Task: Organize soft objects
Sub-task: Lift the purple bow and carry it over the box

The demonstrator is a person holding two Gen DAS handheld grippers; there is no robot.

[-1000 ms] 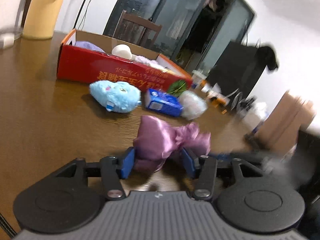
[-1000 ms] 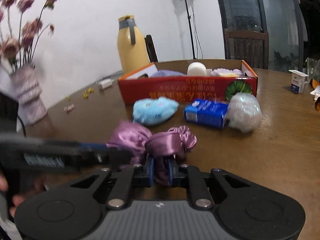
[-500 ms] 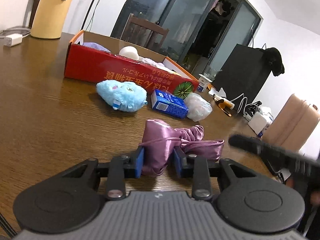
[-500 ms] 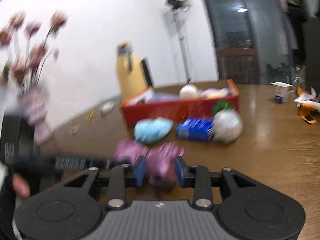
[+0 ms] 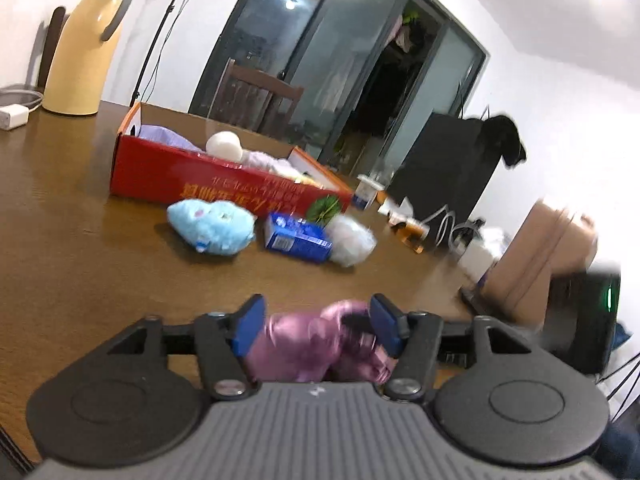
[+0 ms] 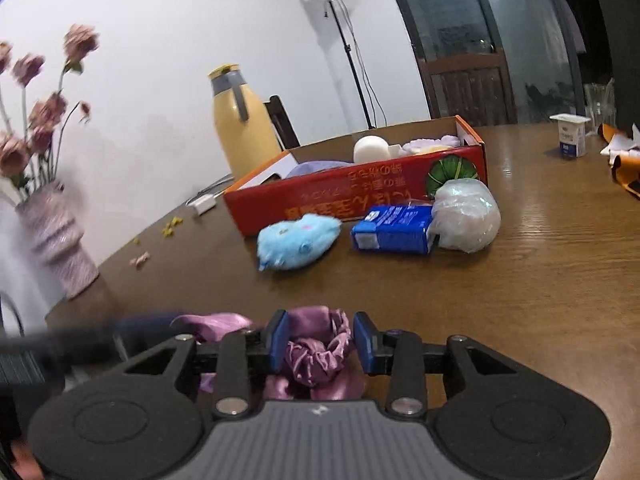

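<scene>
A purple satin cloth [image 5: 312, 340] lies on the wooden table [image 5: 80, 256] between the blue pads of my left gripper [image 5: 316, 322], whose jaws stand wide apart around it. My right gripper [image 6: 322, 338] is also open, its pads either side of the cloth's ruffled end [image 6: 316, 348]. Beyond lie a light blue plush toy [image 5: 212, 227], a blue carton [image 5: 298, 238] and a white crinkly bundle [image 5: 350, 240]. Behind them a red cardboard box [image 5: 224, 186] holds a white ball [image 5: 224, 145] and pale purple soft items.
A yellow thermos jug [image 5: 86, 40] and a white charger [image 5: 12, 118] stand at the far left. A vase of pink flowers [image 6: 52, 216] is at the table's left edge. A small yoghurt cup [image 6: 570, 136] and orange wrapper [image 6: 620, 160] sit at the right.
Both grippers have opened wider and pulled back, so the purple cloth now sits lower and closer between the pads. The left gripper had been pinching the cloth half a second ago.
</scene>
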